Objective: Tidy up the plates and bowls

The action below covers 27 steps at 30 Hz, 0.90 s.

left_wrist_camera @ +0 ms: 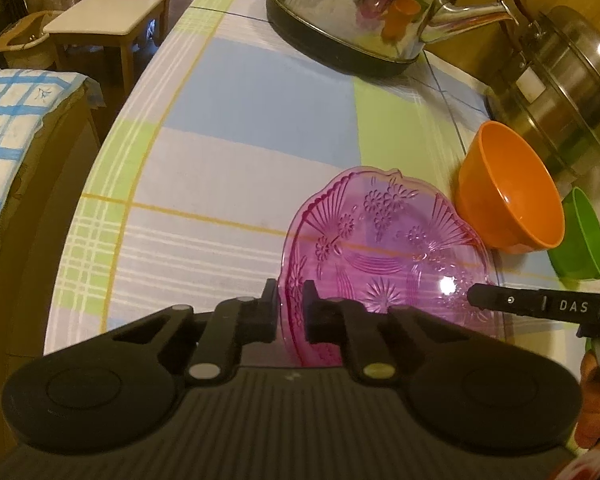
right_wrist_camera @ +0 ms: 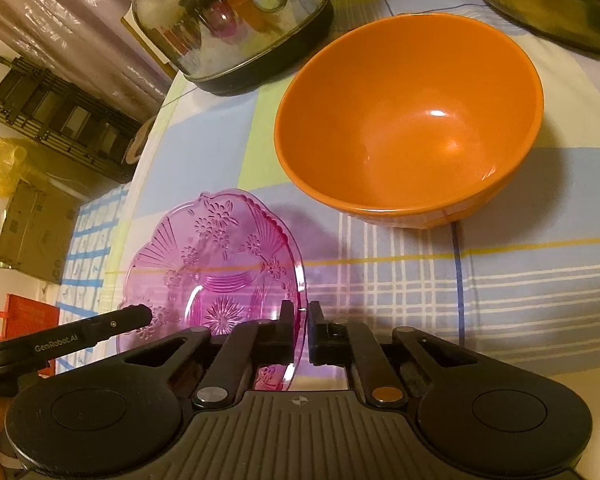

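- The letters "DAS" stood in white on the black finger of the right gripper, seen from the left wrist camera (the rest of the word ran out of view).
- "GenRobot.AI" was printed in pale letters on the black side of the left gripper, seen from the right wrist camera.
- No other writing could be read; a white label on the steel pot was blank or too blurred.

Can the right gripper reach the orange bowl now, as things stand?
Probably not yet: the right gripper is shut on the rim of the pink plate. The orange bowl sits close ahead with bare tablecloth between.
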{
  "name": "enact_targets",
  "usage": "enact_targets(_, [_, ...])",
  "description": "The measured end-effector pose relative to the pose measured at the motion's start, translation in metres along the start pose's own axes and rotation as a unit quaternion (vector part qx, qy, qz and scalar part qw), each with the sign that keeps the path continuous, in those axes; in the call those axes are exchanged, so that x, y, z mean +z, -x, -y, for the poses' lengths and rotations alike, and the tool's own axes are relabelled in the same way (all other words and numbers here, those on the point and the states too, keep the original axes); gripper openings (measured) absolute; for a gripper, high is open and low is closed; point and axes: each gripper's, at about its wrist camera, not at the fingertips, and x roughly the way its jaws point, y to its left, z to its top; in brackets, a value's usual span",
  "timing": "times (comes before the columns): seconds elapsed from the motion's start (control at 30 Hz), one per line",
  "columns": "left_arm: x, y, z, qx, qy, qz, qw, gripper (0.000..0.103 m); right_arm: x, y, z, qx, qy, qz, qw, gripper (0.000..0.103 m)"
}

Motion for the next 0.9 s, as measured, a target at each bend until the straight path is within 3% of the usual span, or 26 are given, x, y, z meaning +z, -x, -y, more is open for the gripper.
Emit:
enact_targets(0.2, [0.005,0.024,0.004,0.006,-0.003,0.020,0.9998,0.010,0.003,0.015,-0.012,0.010,0.008,0.013,1.000,0.006])
enact_targets(0.5, [0.001,0.088,0.034,-0.002,-0.018,0.043,0.9989,0.010,-0.008,0.082,-0.032,0.014,0.015,0.041,0.999,0.006])
enact_targets(0.7, [-0.030,0.111,0.067,-0.001,-0.043,0.035,0.9985,0.010,-0.043,0.123,-0.024,0.003,0.006,0.047,0.999,0.006])
enact_targets(0.9, [-0.074,0.110,0.087,-0.005,-0.060,0.007,0.9982,0.011,-0.087,0.147,-0.003,-0.013,-0.006,0.039,0.999,0.006])
